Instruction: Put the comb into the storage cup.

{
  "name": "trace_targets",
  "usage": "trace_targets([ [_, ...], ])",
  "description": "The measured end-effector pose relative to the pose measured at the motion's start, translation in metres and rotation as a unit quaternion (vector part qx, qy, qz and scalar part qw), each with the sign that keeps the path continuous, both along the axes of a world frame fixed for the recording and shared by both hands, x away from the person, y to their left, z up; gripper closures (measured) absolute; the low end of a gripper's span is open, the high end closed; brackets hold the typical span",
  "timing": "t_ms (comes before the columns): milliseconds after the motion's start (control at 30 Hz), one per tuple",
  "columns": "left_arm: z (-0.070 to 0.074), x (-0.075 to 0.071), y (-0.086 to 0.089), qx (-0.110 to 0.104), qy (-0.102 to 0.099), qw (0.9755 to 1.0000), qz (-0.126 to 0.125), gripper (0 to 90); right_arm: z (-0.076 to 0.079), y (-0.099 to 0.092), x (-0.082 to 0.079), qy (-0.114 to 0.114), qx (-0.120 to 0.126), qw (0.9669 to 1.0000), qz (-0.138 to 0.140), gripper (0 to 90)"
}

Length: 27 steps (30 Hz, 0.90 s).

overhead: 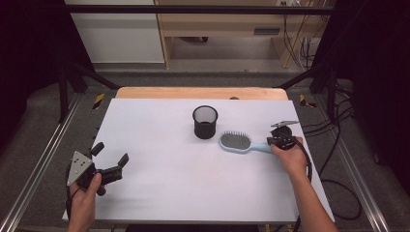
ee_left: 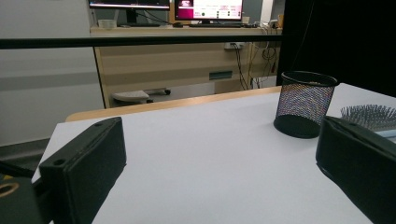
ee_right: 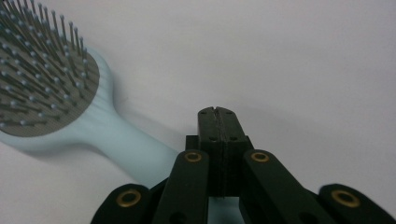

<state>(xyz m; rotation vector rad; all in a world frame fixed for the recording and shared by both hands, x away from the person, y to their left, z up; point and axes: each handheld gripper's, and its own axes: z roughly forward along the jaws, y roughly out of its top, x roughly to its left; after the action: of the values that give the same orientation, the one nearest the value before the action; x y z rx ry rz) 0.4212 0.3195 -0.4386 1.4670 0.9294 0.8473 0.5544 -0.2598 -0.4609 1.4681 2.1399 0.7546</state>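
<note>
Right hand (overhead: 289, 155): it is laid at the handle end of the hairbrush, the forearm stretched in from the near edge of the table.
Right gripper (ee_right: 217, 112): its two black jaws are pressed flat together, tip to tip, nothing seen between the pads. The hairbrush handle is passed beneath the linkage, to the left of the closed tips; whether it is touched cannot be told.
Left hand (overhead: 84, 186): it is wrapped around the gripper body, well to the left of the hairbrush, near the table's left edge.
Left gripper (overhead: 110, 155): the jaws are spread wide and nothing is held; they are pointed across the table toward the mesh cup.
Hairbrush (overhead: 236, 141): it is laid flat, bristles up, on the table. A pale blue smooth body is seen, with an oval grey pad set with thin metal-coloured pins tipped by small balls, and a rounded tapering handle.
Mesh cup (overhead: 205, 122): it is stood upright just beside the hairbrush head, on its far left. A black round wire mesh wall with a solid rim and base is seen.
Table (overhead: 183, 193): a flat, matt white sheet is laid under the hairbrush, with a wooden edge shown at the far side.
</note>
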Motion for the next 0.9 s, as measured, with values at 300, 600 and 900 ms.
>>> trace_targets([
  [300,0.0,0.0,0.0,0.002,0.001,1.0,0.0,1.8,-0.003,0.006,-0.012,0.039,0.006,0.9988,0.029,90.0],
  [600,-0.001,0.001,-0.001,0.003,0.003,1.0,-0.001,1.8,-0.006,0.019,-0.053,0.045,0.032,0.9967,0.059,90.0],
  [900,-0.001,0.001,0.0,0.003,0.003,1.0,-0.001,1.8,-0.004,0.026,-0.068,0.049,0.044,0.9955,0.068,90.0],
])
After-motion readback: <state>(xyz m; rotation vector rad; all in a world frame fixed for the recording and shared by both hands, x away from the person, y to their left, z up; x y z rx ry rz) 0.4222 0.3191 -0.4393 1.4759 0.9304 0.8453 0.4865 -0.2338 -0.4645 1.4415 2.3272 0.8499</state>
